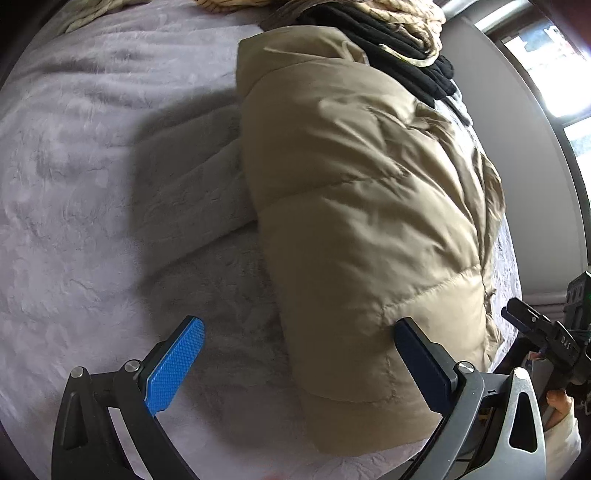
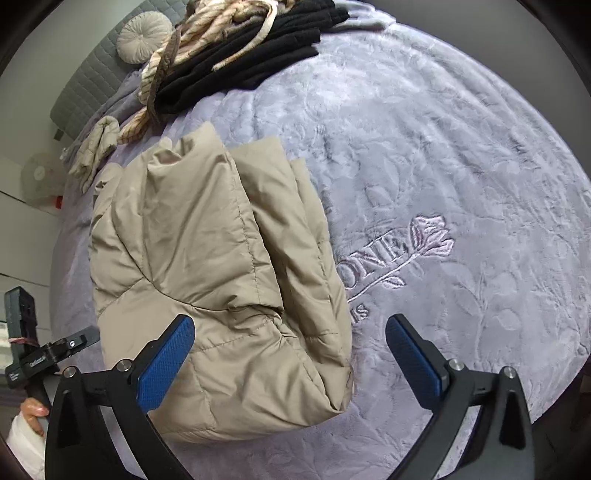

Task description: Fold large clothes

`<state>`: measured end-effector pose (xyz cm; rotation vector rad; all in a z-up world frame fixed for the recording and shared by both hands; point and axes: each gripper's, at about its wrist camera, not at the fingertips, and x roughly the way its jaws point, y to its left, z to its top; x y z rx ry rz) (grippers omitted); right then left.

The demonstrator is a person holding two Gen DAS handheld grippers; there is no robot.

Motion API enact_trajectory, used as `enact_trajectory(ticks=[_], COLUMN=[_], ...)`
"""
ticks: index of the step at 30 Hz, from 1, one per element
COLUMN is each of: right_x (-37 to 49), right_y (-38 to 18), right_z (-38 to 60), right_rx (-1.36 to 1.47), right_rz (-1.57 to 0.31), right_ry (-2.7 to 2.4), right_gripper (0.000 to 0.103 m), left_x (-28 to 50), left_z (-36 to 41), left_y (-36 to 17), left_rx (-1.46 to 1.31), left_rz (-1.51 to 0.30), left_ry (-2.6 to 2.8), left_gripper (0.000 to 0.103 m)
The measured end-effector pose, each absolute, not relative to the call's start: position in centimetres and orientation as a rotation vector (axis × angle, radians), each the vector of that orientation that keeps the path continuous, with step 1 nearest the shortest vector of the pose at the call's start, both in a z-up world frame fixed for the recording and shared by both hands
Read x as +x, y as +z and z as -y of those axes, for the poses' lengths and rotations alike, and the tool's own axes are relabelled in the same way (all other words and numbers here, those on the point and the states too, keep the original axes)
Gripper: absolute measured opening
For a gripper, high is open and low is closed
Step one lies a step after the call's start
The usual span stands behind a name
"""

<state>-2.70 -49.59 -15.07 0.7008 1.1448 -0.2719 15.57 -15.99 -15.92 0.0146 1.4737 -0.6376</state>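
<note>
Here, through the left wrist camera, the left gripper [image 1: 299,332] stood wide open and held nothing. Its left finger hung over the bare blanket [image 1: 92,184], while its right finger lay against the near corner of the puffer jacket [image 1: 351,184]. The jacket was folded into a thick bundle on the bed, running away from the camera toward a pile of black clothes [image 1: 406,44] and a striped cream cloth [image 1: 413,14] at the far end. A paler padded part, probably a sleeve, poked out from under the bundle on its left side. The open fingers near the hem suggested that the fold was being checked or squared up, not gripped. At the right edge the other tool showed, with a bit of hand beneath it.

Through the right wrist camera, the right gripper [image 2: 290,334] was likewise wide open and empty. Its left finger overlapped the jacket's [image 2: 207,236] near edge, and its right finger was over the lilac blanket [image 2: 461,147], beside some stitched lettering and a rose. From this side the layers of the bundle showed stacked at its right edge, so the folding looked mostly done. The black clothes [image 2: 258,48] lay well apart, up by a round cushion [image 2: 142,35] and a grey headboard [image 2: 92,81]. A small beige item [image 2: 98,147] sat near the jacket's far corner.
</note>
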Motion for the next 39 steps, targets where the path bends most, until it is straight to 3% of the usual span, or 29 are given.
enact_trajectory(ticks=[12, 20, 39], right_x=[1.5, 4.9, 8.0], right_y=[-15.0, -16.6, -27.1], right_z=[49.6, 49.4, 55.3], right_rx=[0.626, 0.498, 0.961], right_rz=[-1.180, -1.269, -1.320], right_ry=[-0.146, -0.089, 0.399], right_gripper=[0.103, 0.103, 0.103], left_x=[18.5, 18.8, 20.7], left_z=[14.5, 15.7, 20.2], left_y=[-19.0, -20.0, -27.0], left_rx=[-0.319, -0.367, -0.454], left_rz=[-1.570, -1.584, -1.660], left_ry=[-0.781, -0.899, -1.090], left_gripper=[0.103, 0.103, 0.103])
